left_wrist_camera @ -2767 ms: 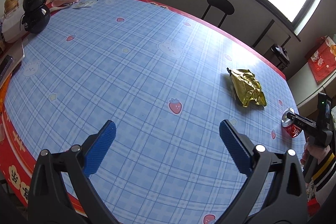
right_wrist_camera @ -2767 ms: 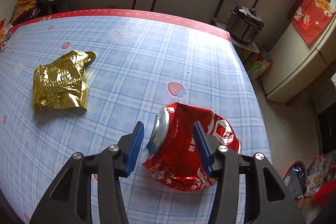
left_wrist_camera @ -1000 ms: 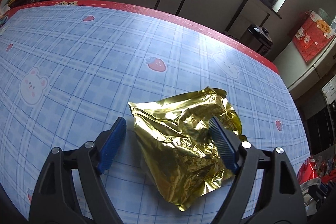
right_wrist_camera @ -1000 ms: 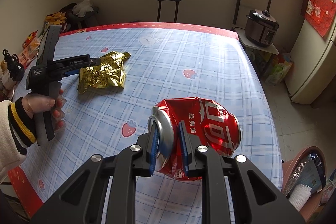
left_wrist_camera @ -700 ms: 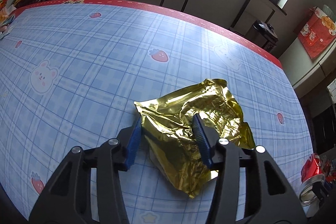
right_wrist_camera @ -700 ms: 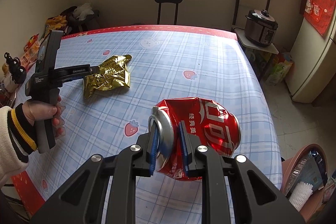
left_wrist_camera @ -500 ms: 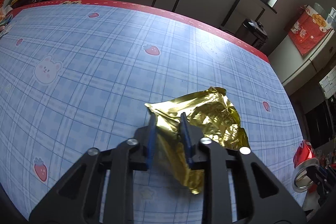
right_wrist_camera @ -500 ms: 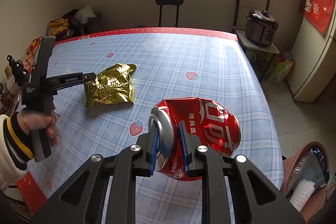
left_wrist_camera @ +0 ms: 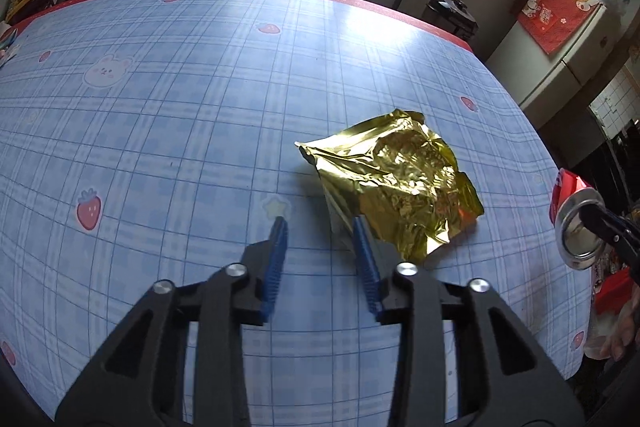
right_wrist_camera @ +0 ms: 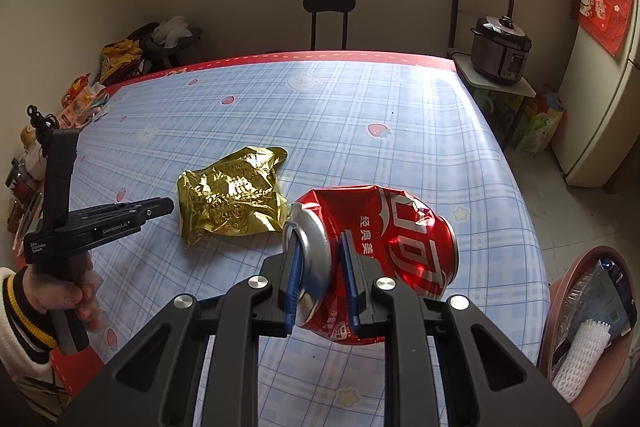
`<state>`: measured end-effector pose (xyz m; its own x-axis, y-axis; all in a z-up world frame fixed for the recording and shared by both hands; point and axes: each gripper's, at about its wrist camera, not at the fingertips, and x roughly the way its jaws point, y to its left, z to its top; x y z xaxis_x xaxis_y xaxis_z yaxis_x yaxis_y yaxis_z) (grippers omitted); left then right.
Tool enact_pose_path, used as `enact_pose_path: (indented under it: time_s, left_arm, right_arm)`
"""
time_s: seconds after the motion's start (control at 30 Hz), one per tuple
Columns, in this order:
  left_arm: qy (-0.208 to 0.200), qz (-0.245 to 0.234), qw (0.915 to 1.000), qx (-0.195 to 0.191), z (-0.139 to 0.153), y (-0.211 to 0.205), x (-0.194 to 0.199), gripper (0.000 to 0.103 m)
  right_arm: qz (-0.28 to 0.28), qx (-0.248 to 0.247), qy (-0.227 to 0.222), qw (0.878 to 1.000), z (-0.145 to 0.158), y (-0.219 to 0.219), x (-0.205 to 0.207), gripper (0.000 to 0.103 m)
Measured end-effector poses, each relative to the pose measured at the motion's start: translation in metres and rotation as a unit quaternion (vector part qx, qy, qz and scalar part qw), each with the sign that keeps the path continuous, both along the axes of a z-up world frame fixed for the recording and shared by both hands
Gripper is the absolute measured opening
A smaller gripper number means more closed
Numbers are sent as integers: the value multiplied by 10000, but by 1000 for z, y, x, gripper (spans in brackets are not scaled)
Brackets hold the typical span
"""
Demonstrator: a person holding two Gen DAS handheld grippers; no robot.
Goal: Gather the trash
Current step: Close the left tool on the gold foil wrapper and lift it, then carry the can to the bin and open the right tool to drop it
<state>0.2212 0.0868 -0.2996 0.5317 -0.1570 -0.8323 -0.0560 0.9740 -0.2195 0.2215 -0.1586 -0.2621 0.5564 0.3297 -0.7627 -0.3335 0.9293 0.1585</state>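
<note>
A crumpled gold foil wrapper (left_wrist_camera: 394,179) lies on the blue checked table (left_wrist_camera: 180,115). My left gripper (left_wrist_camera: 320,227) is partly open and empty; the wrapper lies just right of its right finger and no longer sits between the pads. In the right wrist view the wrapper (right_wrist_camera: 230,199) lies just beyond the left gripper's tips (right_wrist_camera: 166,205). My right gripper (right_wrist_camera: 320,247) is shut on the rim of a crushed red soda can (right_wrist_camera: 384,239), held above the table's right side. The can also shows at the right edge of the left wrist view (left_wrist_camera: 576,223).
A pink bin (right_wrist_camera: 592,323) with trash in it stands on the floor off the table's right edge. A black stool (right_wrist_camera: 329,5) stands beyond the far edge. A rice cooker (right_wrist_camera: 500,45) sits on a side shelf. Snack bags (right_wrist_camera: 86,91) crowd the table's far left corner.
My left gripper had closed on the gold wrapper, then opened and drew back left; the wrapper now lies free on the table. My right gripper stays shut on the can.
</note>
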Motion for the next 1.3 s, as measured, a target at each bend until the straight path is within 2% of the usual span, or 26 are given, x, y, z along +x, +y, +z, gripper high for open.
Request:
enact_pose_path:
  time_s: [0.03, 0.1, 0.2, 0.27, 0.37, 0.47, 0.6, 0.67, 0.73, 0.8, 0.9, 0.93, 1.07, 1.2, 1.23, 1.3]
  left_arm:
    - [-94, -139, 9998, 84, 3, -5, -4, 58]
    - [-219, -452, 9978, 438, 9, -19, -9, 59]
    - [-432, -1025, 9882, 1057, 14, -48, -13, 71]
    - [-480, -1487, 9755, 1550, 13, -70, -9, 72]
    - [-465, -2106, 9505, 2235, 3, -97, -10, 73]
    - [-498, -2440, 9292, 2732, -6, -111, -11, 73]
    - [-328, -2544, 9207, 2941, -14, -113, 8, 74]
    - [-307, -2617, 9191, 2931, -14, -112, 17, 75]
    - [-328, -2694, 9120, 3077, -14, -113, 25, 75]
    - [-355, -2783, 9092, 3077, -13, -114, 34, 74]
    - [-364, -2778, 9141, 2930, -10, -112, 46, 47]
    - [-415, -2721, 9174, 2875, -6, -110, 48, 45]
    - [-625, -2354, 9444, 2211, 18, -89, 50, 38]
    - [-647, -1683, 9761, 1214, 43, -53, 45, 37]
    - [-629, -1495, 9826, 908, 48, -43, 42, 37]
    - [-656, -1157, 9902, 424, 58, -27, 30, 37]
  right_arm:
    - [-16, 11, 11, 10000, -1, -1, -2, 20]
    - [-45, 32, 30, 10000, -2, -3, -6, 20]
    - [-94, 47, 13, 9999, 0, -8, -10, 20]
    - [-154, 59, -3, 9999, 1, -13, -12, 20]
    - [-228, 81, -37, 9997, 3, -19, -13, 20]
    - [-289, 97, -36, 9995, 3, -24, -16, 20]
    - [-363, 101, 11, 9993, -1, -28, -17, 20]
    - [-391, 103, 31, 9992, -2, -30, -17, 20]
    - [-402, 94, 55, 9991, -3, -31, -16, 20]
    - [-423, 95, 77, 9990, -3, -30, -14, 20]
    - [-441, 102, 86, 9989, -2, -28, -12, 20]
    - [-441, 102, 78, 9989, -2, -28, -11, 20]
    - [-455, 129, 29, 9989, 1, -29, -11, 20]
    - [-417, 224, -20, 9989, 5, -28, -15, 20]
    - [-397, 240, -37, 9989, 7, -27, -16, 20]
    - [-353, 275, -70, 9990, 11, -26, -18, 20]
